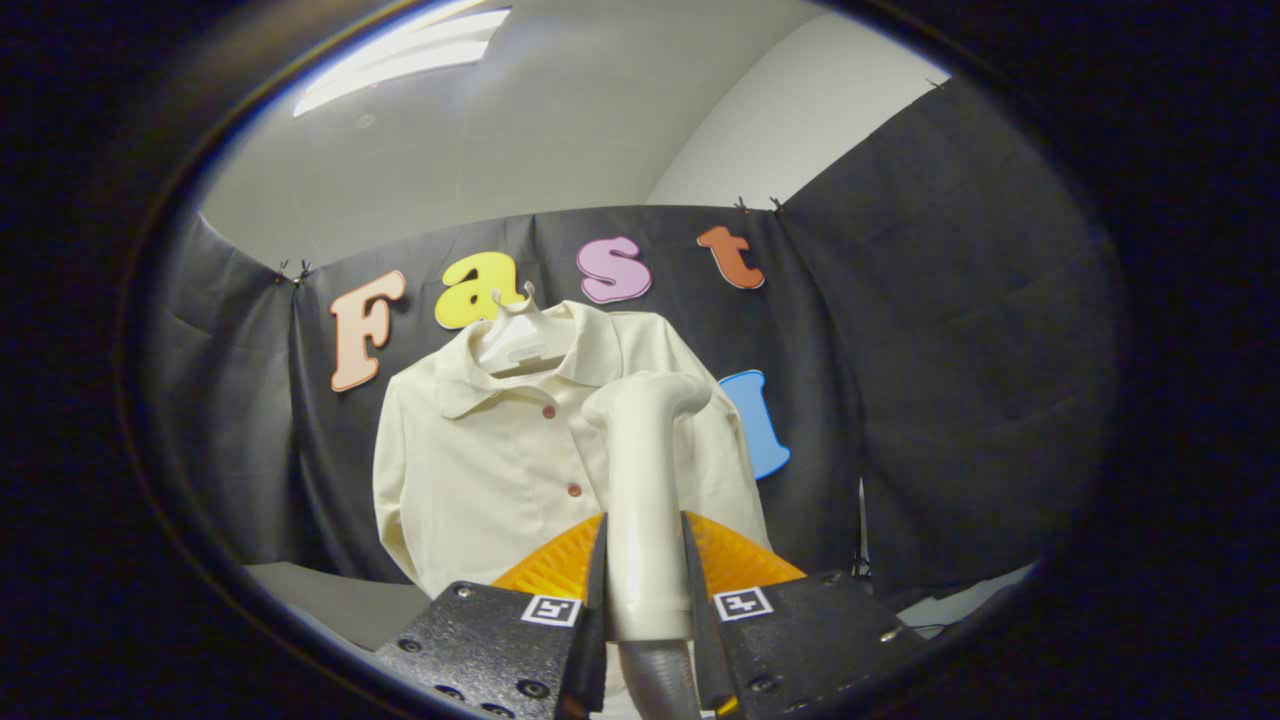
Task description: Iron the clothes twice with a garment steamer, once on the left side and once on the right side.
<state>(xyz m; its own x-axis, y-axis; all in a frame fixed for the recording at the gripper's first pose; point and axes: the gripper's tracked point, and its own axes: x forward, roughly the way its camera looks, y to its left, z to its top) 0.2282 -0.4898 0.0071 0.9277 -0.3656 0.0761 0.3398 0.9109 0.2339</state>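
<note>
A cream button-up shirt [480, 460] hangs on a white hanger [515, 335] against the booth's black wall, facing me, beyond the fingers. My gripper [645, 600] is shut on the handle of a cream garment steamer [645, 470], which stands upright between the fingers. The steamer's head bends toward the shirt at about chest height, right of the button line. I cannot tell whether the head touches the cloth. A grey hose leaves the handle's lower end, between the fingers.
An orange ribbed basket [560, 565] lies just ahead of the fingers, below the shirt. A pale table surface [330, 600] runs under it. Black cloth walls [950, 380] close the booth at the back and on both sides.
</note>
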